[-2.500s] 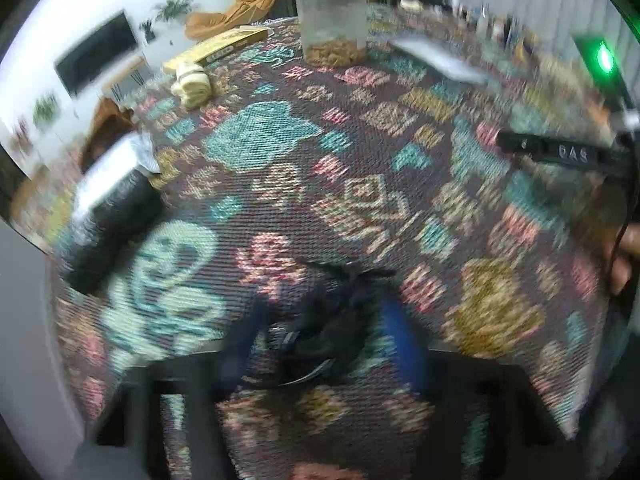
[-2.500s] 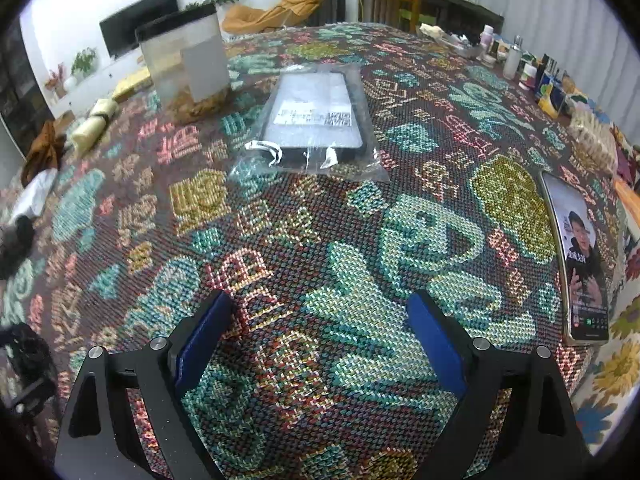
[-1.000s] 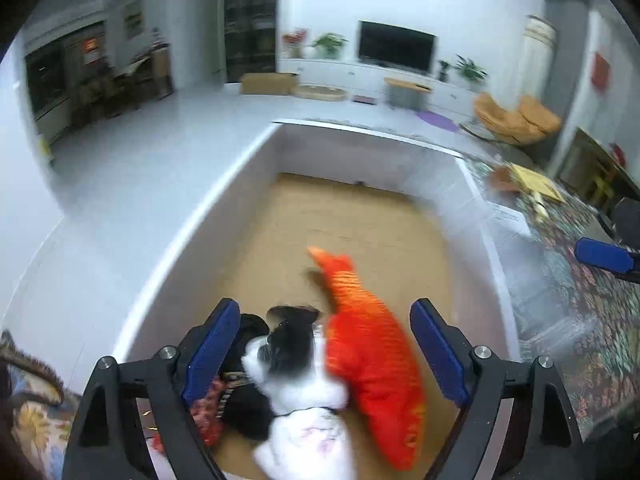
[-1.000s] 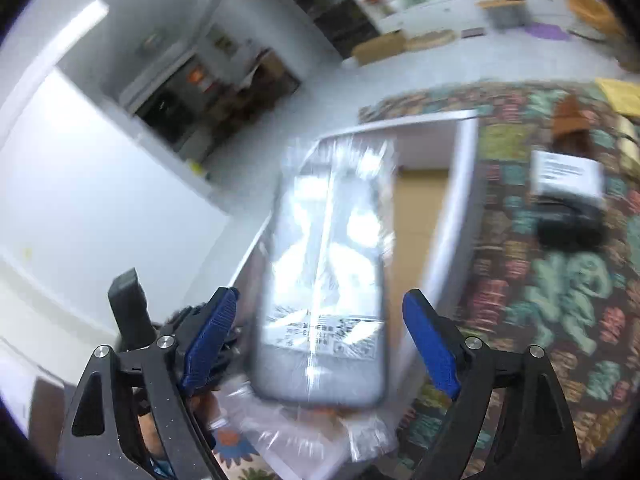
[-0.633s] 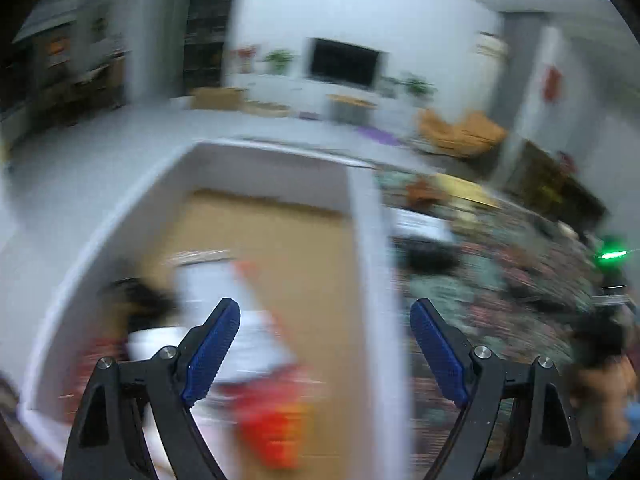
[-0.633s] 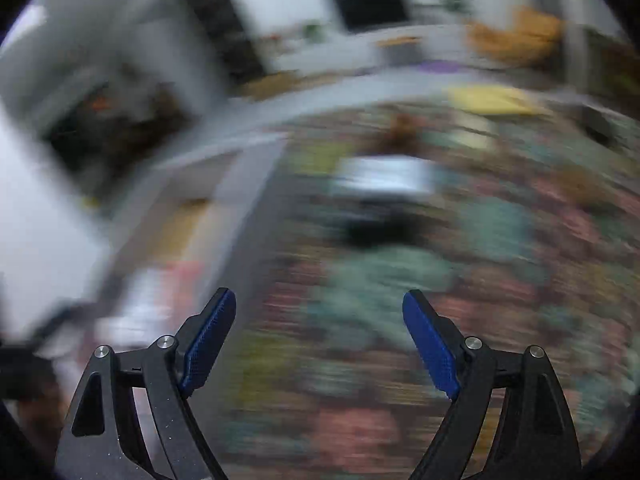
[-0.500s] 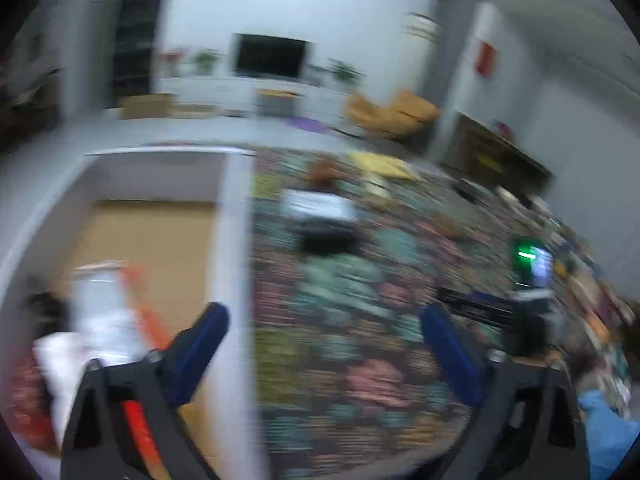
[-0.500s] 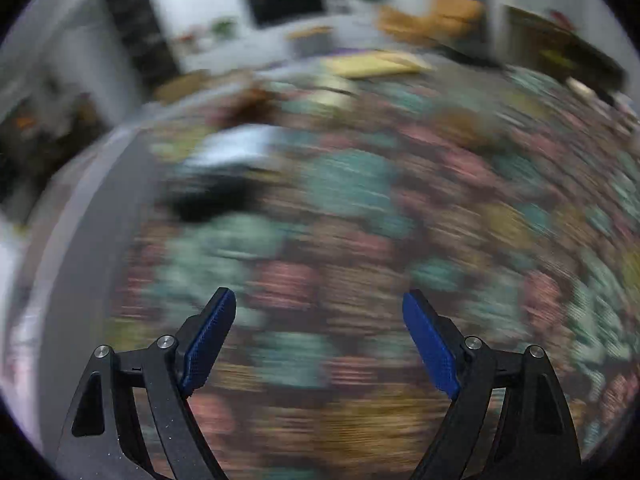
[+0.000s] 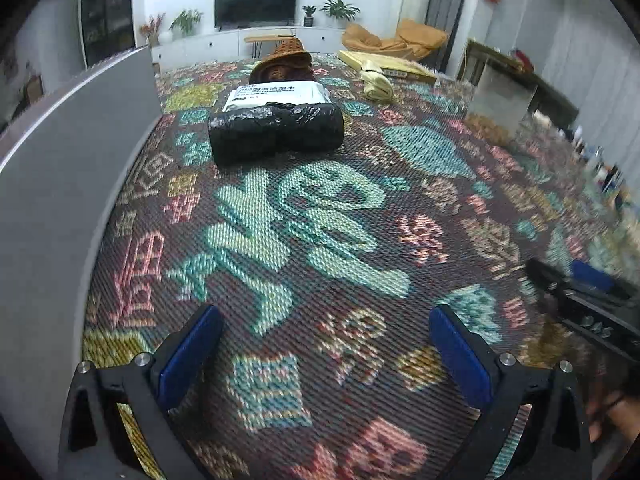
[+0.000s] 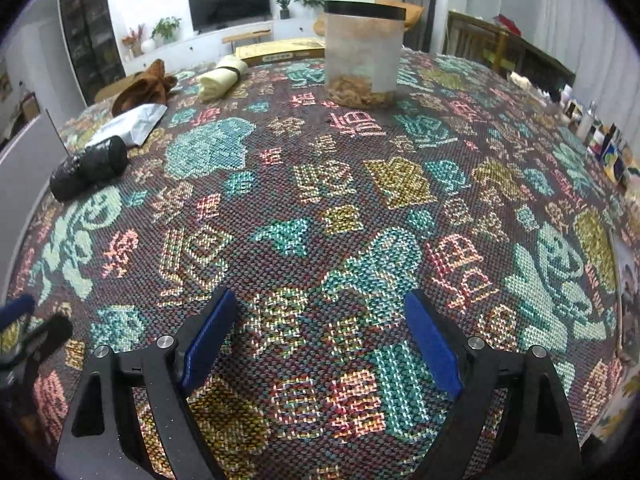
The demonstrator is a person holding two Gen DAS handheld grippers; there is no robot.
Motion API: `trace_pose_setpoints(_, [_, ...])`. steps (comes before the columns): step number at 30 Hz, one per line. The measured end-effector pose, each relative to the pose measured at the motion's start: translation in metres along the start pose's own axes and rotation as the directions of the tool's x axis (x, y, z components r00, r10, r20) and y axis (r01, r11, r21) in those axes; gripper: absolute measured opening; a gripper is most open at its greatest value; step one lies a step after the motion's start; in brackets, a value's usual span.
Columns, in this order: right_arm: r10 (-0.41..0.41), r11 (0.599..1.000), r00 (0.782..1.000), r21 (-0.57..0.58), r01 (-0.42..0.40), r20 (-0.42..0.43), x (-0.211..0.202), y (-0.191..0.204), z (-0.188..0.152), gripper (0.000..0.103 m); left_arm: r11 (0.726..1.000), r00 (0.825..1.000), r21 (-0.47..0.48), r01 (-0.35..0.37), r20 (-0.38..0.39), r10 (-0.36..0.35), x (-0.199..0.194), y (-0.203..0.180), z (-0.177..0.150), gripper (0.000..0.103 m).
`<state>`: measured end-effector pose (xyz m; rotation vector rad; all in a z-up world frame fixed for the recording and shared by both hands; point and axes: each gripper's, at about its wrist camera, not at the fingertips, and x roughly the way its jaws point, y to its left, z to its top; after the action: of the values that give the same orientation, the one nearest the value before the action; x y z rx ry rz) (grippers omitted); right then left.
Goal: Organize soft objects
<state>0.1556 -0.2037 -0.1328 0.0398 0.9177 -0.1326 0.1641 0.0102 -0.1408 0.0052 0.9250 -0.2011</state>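
Both grippers hang over the patterned tablecloth. My left gripper (image 9: 323,320) is open and empty. Ahead of it lie a black plastic-wrapped roll (image 9: 276,132), a white wipes pack (image 9: 276,94), a brown soft toy (image 9: 284,62) and a pale yellow cloth roll (image 9: 376,82). The jaws of my right gripper (image 10: 320,300) are opening, with only cloth between them. In its view, the black roll (image 10: 90,168), wipes pack (image 10: 128,124), brown toy (image 10: 142,86) and yellow roll (image 10: 222,72) sit far left. The grey storage box wall (image 9: 60,160) rises at the left.
A clear container with a black lid (image 10: 364,52) stands at the back of the table, with a flat yellow box (image 10: 280,50) beside it. Small bottles (image 10: 600,140) line the right edge and a phone (image 10: 628,280) lies there. The other gripper (image 9: 588,280) shows at the right.
Both grippers swung away from the grey box and down over the table. The plastic-bagged item between the right jaws a second ago is gone from them. The toys in the box are out of view.
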Motion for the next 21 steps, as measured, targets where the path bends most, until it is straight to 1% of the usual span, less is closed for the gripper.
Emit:
trace_pose_setpoints(3, [0.002,1.0,1.0,0.002,-0.002,0.0,-0.0004,-0.001,-0.0011,0.09,0.997,0.998,0.054,-0.062,-0.019,0.063,0.0108,-0.0112,0.0006,0.103])
trace_pose_setpoints(6, [0.002,1.0,1.0,0.002,-0.002,0.002,-0.0003,-0.0012,-0.0014,0.091,0.998,0.998,0.047,-0.051,-0.019,0.052,0.0104,-0.0079,0.0016,0.103])
trace_pose_setpoints(21, [0.001,1.0,1.0,0.0,-0.001,0.002,0.0003,-0.0005,-0.0008,0.092,0.997,0.998,0.049,-0.053,-0.02,0.054,0.0113,-0.0074,0.0021,0.103])
